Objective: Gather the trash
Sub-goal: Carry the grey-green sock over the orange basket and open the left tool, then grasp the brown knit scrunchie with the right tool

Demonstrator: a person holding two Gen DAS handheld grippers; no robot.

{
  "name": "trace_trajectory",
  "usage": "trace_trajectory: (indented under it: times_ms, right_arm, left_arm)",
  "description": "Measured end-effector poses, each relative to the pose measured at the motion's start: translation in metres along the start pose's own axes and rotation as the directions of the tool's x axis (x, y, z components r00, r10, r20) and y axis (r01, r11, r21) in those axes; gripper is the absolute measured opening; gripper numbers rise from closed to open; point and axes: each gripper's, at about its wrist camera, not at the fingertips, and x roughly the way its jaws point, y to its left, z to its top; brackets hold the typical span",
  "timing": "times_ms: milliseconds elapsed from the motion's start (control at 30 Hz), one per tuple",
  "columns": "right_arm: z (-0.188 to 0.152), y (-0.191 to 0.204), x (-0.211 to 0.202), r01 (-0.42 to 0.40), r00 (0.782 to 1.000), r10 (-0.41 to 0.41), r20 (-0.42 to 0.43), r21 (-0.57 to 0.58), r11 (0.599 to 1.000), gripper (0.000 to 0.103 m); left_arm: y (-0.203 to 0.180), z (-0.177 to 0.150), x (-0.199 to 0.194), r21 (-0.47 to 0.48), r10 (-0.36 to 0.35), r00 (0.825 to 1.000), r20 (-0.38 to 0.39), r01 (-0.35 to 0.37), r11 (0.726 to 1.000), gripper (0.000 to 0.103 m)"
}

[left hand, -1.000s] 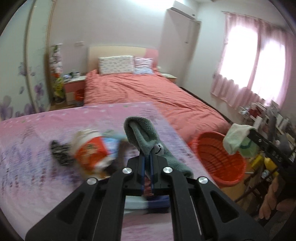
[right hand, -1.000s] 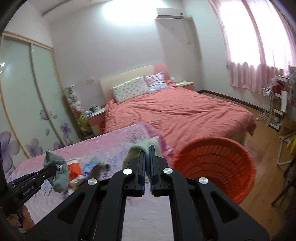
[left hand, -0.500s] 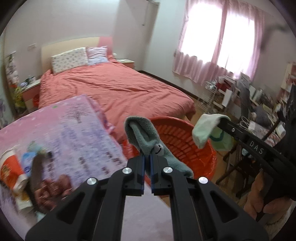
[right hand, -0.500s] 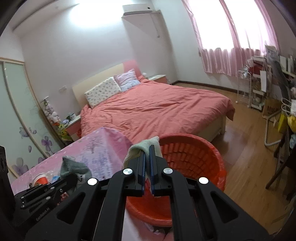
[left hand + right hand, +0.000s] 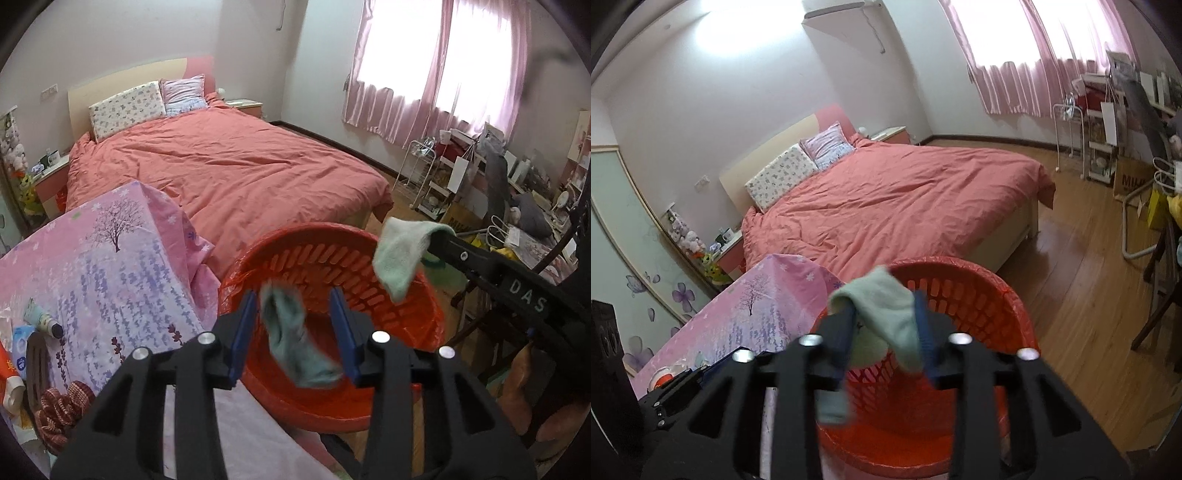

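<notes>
Both grippers have just been opening over the round orange-red slatted plastic basket [image 5: 424, 291], each releasing a sock. The left gripper [image 5: 293, 332] stands with its blue pads apart; the grey-green terry sock [image 5: 295, 343] hangs loose between them, blurred, apparently dropping free toward the basket floor directly ahead and below. The right gripper [image 5: 882, 332] is likewise parted, yet its pale mint-green fleece sock [image 5: 886, 314] is draped over the tips of both fingers [image 5: 844, 328] and sags between them rather than falling clear. These items are judged light, limp and compressible, with a napped surface that clings to pads; they carry no shape of their own and fold wherever unsupported. Grip such fabric at a bunched fold near mid-length. Further litter, including a squeeze tube [image 5: 42, 319] and a dark red knitted item [image 5: 61, 410], lies on the pink floral cloth [image 5: 110, 266] to the left gripper's lower left.
</notes>
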Motion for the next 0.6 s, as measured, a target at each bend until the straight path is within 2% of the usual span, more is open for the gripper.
trace_trajectory:
  times_ms: [233,433,600]
  right_arm:
    - [-0.005,0.0,-0.002,0.067,0.998,-0.067,-0.016,-0.021,0.998,0.041]
    - [-0.009,0.013,-0.014,0.006,1.0,-0.007,-0.023,-0.035,0.999,0.041]
    - [-0.029,0.05,-0.022,-0.052,0.998,0.046,-0.045,-0.122,0.991,0.041]
  left_arm:
    - [0.018,-0.01,-0.006,-0.02,0.054,0.998,-0.015,-0.055,0.998,0.044]
    - [0.041,-0.023,-0.043,-0.041,0.105,0.994,0.026,-0.104,0.994,0.05]
    - [0.076,-0.046,-0.082,-0.073,0.182,0.981,0.06,-0.178,0.981,0.054]
